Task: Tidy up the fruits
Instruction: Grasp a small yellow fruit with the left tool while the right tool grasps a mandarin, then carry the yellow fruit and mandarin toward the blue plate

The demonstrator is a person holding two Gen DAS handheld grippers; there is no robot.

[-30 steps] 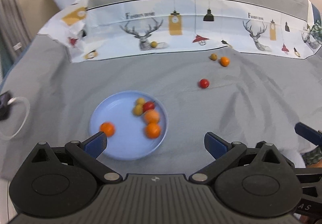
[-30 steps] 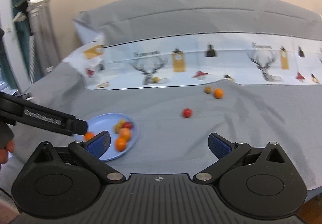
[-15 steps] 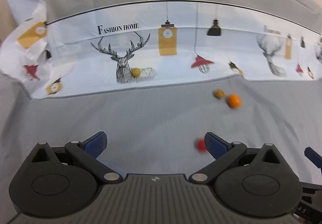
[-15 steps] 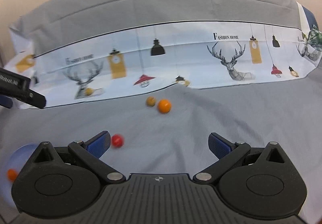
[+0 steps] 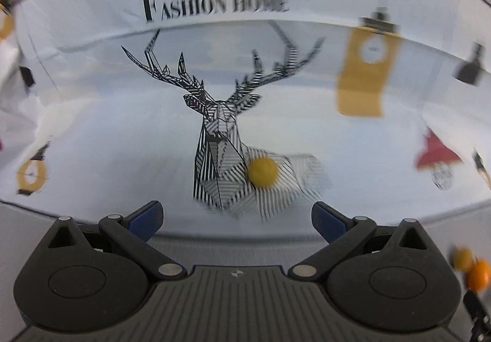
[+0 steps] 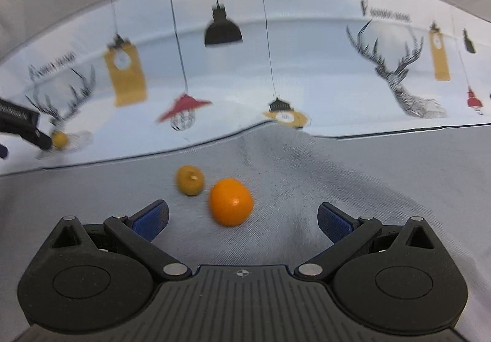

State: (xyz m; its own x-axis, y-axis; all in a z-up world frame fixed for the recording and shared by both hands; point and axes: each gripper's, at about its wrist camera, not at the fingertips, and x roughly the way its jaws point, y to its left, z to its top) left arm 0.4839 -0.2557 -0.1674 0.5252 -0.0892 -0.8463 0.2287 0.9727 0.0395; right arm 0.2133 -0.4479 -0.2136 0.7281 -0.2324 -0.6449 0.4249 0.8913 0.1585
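Both grippers, left gripper [image 5: 236, 213] and right gripper [image 6: 242, 216], are hanging wide open and empty, the right nearing the orange fruit [image 6: 230, 201] at frame centre, which is likely to roll away if nudged.

Wide-open right gripper [image 6: 242, 216] just short of an orange fruit [image 6: 230, 201], a yellow fruit [image 6: 189, 180] beside it on grey cloth [image 6: 322, 188].

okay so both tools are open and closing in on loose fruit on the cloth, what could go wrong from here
1. The orange fruit sits close beside the duller yellow one; the right tool could nudge the neighbour into rolling off.
2. The yellow fruit is small and round, ahead of the wide-open left tool; it may squirt out as the fingers shut.
3. The cloth is wrinkled, so fingertips might snag a fold.
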